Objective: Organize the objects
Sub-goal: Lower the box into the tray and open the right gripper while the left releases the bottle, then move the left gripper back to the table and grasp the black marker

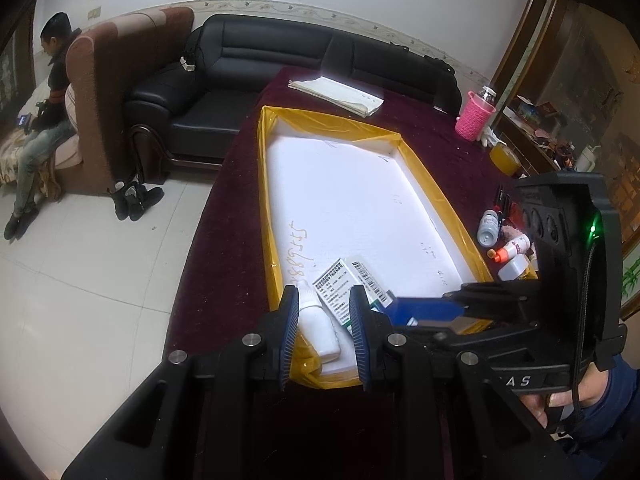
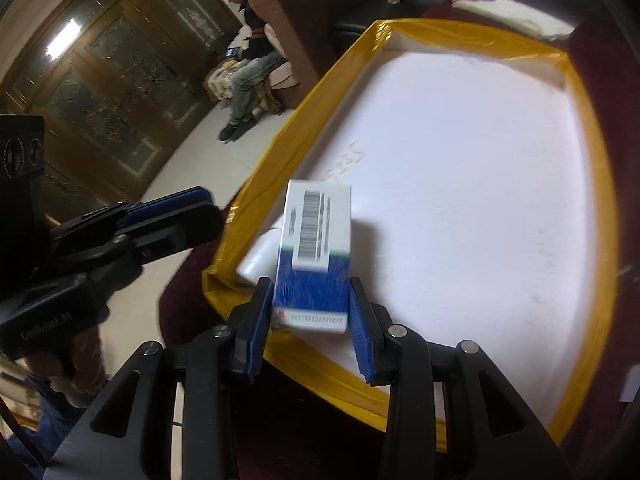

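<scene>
A shallow white foam tray (image 1: 360,200) edged with yellow tape lies on the dark red table. At its near end lie a white bottle (image 1: 318,328) and a grey-white medicine box (image 1: 334,290). My left gripper (image 1: 324,300) is open, its fingers either side of the white bottle, not gripping it. My right gripper (image 2: 310,300) is shut on a blue-and-white barcoded box (image 2: 314,248), holding it over the tray's near corner (image 2: 224,280). The same box (image 1: 372,280) shows in the left wrist view beside the right gripper's blue fingers (image 1: 424,308). The left gripper (image 2: 168,216) shows at left in the right wrist view.
Several small bottles (image 1: 490,226) and a white adapter (image 1: 514,268) lie on the table right of the tray. A pink-sleeved bottle (image 1: 476,114), a yellow tape roll (image 1: 504,158) and folded papers (image 1: 336,94) sit farther back. A black sofa (image 1: 240,80) and a seated person (image 1: 44,120) are beyond.
</scene>
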`<state>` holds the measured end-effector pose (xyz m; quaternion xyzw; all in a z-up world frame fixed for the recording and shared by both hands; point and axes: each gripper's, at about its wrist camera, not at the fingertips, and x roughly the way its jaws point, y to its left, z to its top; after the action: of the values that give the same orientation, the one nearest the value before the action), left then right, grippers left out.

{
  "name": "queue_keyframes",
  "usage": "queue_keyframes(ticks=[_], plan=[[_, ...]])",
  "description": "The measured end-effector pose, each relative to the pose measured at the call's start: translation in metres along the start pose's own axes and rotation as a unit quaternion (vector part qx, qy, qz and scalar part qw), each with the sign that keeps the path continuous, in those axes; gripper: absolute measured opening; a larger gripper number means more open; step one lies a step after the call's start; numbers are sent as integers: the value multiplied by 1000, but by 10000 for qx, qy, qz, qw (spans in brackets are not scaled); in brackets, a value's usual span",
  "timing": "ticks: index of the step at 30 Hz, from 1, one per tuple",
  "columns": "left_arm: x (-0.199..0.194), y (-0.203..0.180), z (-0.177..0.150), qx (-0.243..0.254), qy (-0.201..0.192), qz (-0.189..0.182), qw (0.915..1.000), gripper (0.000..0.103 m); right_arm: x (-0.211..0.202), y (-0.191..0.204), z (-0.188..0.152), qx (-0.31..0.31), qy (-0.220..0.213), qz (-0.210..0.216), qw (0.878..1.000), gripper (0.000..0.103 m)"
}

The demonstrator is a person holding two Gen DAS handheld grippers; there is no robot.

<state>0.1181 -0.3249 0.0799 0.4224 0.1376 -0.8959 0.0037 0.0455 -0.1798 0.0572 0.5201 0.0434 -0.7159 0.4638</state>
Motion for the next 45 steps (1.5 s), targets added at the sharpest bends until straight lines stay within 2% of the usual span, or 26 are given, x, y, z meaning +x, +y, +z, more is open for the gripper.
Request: queue_keyframes(ticks=[6,11,14,22,29,33,37,41,45], plan=[[0,-6,0,48,6,-9,10000,22,-4,-2,2,40,-12,37,10000,36],[0,-8,-2,50,43,14,10000,22,-7,-2,-2,124,6,523,9986,37],[2,-12,-2,75,88,39,9999,22,-11,-3,-5,67,-55,336,9994,37],[5,-40,0,264,132,-77,9995,23,-42,-26,-18,185,-357,195,9990,36],[14,-89,3,602,209,-283,9976,26,-86,-65,-40,469,-759,-21,9960,36],[25,-126,6,868,252,-446,9949,38,-118,-101,-58,785,-1024,-175,9915,36],[43,-162,12,1133,342,-540,9915,39,-152,-143,-80,1262,-1350,-329,9822,38],[74,-196,27,1508,515,-430,9863,39,-180,-173,-103,1691,-1656,-420,9707,43],[119,-225,42,1997,970,-223,9748,38,-201,-192,-119,1883,-1909,-421,9625,43]])
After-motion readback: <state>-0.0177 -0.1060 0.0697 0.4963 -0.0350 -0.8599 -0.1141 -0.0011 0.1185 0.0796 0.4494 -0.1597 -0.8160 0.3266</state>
